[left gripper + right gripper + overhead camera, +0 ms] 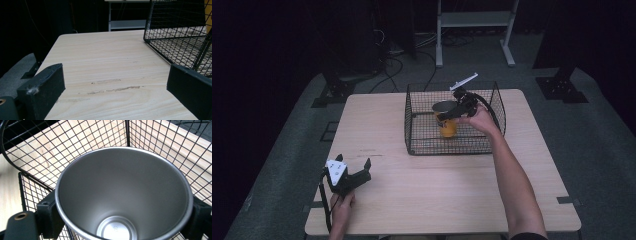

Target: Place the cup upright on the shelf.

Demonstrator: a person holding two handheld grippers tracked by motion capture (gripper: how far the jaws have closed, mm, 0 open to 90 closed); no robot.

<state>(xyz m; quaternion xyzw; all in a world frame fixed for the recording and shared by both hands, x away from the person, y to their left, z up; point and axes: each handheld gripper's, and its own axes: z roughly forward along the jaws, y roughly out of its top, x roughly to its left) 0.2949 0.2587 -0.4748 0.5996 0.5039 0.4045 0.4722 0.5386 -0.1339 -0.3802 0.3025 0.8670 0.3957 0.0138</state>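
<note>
The black wire-mesh basket (422, 142) walled the far table, open only from above (the yellow steel-lined cup (447, 125) stood inside). The pale wooden tabletop (437, 192) nearer lay open for passing.

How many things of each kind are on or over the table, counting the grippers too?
Wire basket: 1
Yellow cup with metal inside, held in the basket: 1
Grippers: 2, the left gripper and the right gripper
Total: 4
</note>
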